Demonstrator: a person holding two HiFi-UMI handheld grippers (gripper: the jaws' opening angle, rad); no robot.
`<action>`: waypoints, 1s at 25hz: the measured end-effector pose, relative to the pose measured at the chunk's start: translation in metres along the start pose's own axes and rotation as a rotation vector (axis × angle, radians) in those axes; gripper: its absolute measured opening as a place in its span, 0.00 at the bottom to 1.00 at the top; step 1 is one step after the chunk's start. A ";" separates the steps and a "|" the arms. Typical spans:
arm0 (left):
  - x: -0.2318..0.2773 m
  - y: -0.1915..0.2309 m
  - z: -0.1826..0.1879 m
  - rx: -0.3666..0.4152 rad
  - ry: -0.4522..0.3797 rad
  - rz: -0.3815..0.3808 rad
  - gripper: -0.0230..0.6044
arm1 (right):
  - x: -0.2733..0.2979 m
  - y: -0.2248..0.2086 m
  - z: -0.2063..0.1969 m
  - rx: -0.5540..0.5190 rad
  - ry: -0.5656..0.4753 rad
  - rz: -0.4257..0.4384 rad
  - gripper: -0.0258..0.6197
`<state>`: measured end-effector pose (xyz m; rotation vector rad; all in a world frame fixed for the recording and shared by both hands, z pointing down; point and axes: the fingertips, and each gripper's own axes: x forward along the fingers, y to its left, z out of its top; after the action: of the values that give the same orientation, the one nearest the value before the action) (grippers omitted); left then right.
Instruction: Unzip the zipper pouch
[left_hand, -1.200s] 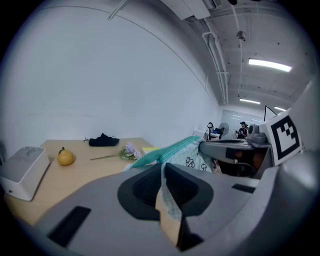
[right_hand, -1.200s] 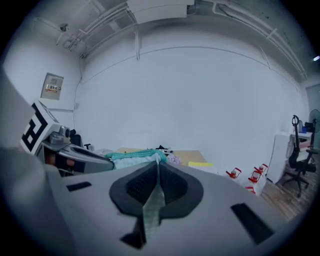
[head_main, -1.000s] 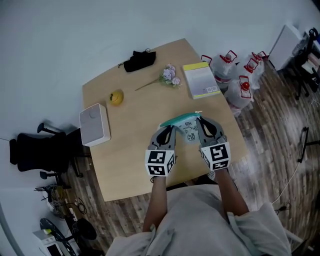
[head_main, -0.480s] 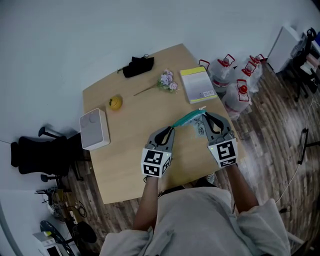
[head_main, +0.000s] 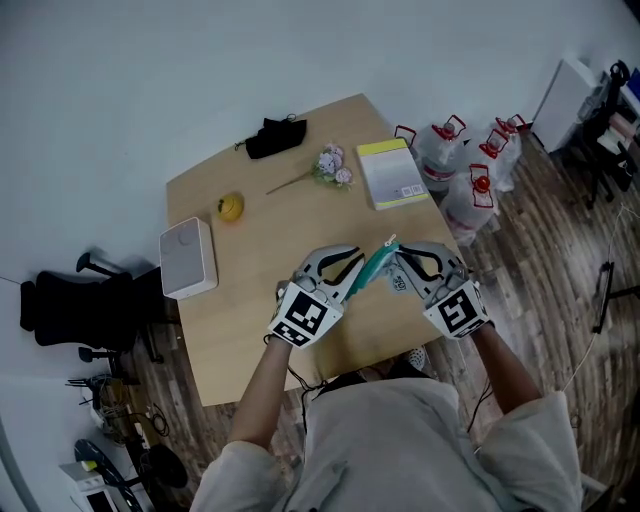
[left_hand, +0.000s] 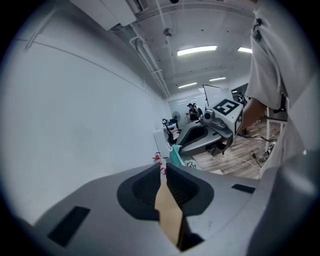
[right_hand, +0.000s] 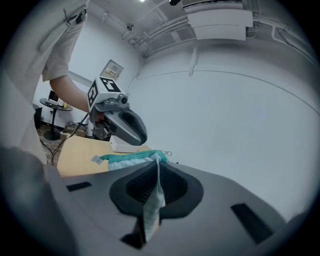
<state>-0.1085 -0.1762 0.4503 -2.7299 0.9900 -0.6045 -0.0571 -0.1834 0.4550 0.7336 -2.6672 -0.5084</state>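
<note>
The zipper pouch (head_main: 377, 265), teal along the zip with a white printed body, hangs tilted above the table (head_main: 250, 330) between my two grippers. My left gripper (head_main: 352, 272) is shut on its lower left end; in the left gripper view the pouch's teal edge (left_hand: 175, 156) shows just past the nearly closed jaw tips (left_hand: 164, 167). My right gripper (head_main: 398, 258) is shut on the other end. White printed fabric (right_hand: 150, 210) runs between the jaws in the right gripper view. The teal zip edge (right_hand: 127, 159) stretches away from there, and the metal pull (right_hand: 167, 152) lies close to the jaw tips.
On the table stand a white box (head_main: 188, 257), a yellow fruit (head_main: 231, 207), a black bundle (head_main: 276, 135), a flower sprig (head_main: 330, 165) and a yellow-green book (head_main: 393, 172). Water jugs with red handles (head_main: 470, 190) sit on the floor right; a black chair (head_main: 80, 305) left.
The pouch has come up off the table and now hangs steeper. The left gripper has moved right, so the two grippers are closer together.
</note>
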 end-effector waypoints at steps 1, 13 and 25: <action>0.000 -0.003 0.000 0.032 0.009 -0.021 0.11 | -0.001 0.006 0.001 -0.008 0.000 0.026 0.07; 0.003 -0.041 -0.018 0.330 0.117 -0.313 0.11 | -0.014 0.055 -0.008 -0.172 0.051 0.316 0.07; 0.000 -0.073 -0.043 0.547 0.294 -0.688 0.22 | -0.014 0.085 -0.027 -0.378 0.155 0.506 0.07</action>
<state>-0.0851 -0.1212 0.5110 -2.4483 -0.1334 -1.1943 -0.0710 -0.1140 0.5110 -0.0150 -2.3798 -0.7429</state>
